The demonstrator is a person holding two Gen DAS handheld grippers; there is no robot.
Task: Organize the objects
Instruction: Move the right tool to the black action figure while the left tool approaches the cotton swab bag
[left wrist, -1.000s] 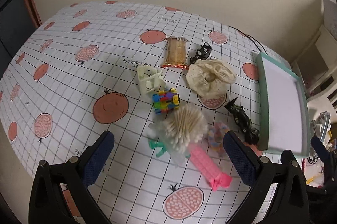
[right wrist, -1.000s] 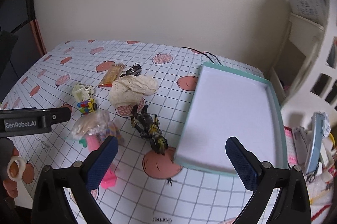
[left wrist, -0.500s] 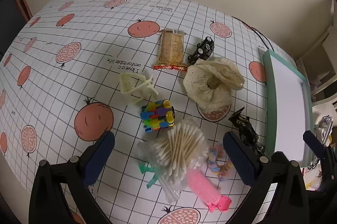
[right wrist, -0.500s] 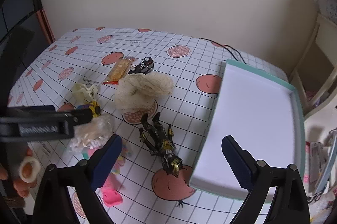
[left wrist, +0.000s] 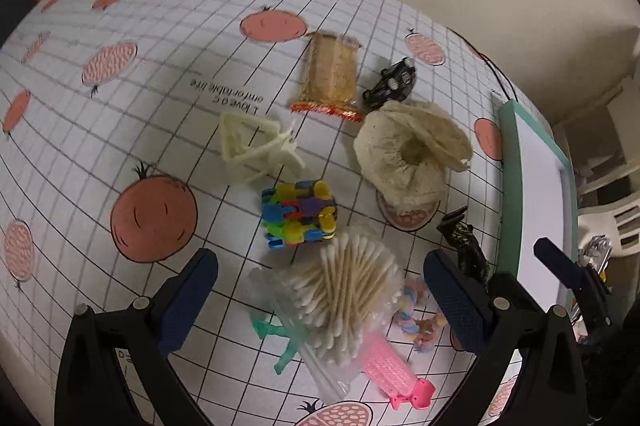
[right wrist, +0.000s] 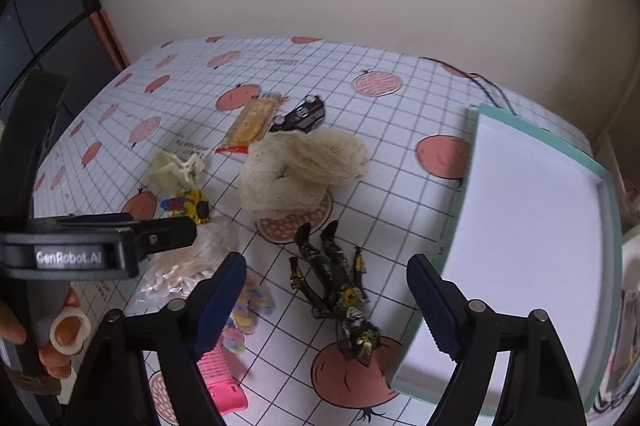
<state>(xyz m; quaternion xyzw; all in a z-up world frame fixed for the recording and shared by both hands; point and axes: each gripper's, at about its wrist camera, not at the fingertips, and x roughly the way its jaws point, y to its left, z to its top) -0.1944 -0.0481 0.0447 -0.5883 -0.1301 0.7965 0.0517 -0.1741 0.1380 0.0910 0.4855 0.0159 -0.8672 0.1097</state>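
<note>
Plastic cotton-swab bag [left wrist: 344,290] (overlapping pink comb [left wrist: 394,376]), cluttered

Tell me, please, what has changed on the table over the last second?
Both grippers have moved in lower and closer: the left gripper over the cotton swabs, the right gripper over the figure. Both remain open, holding nothing. The items and the empty tray have not moved.

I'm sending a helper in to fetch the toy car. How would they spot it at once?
Start at the teal-rimmed tray; left of it lies a cream lace cloth. The toy car sits just behind it, beside the wrapped snack bar: small, black, wheeled.
</note>
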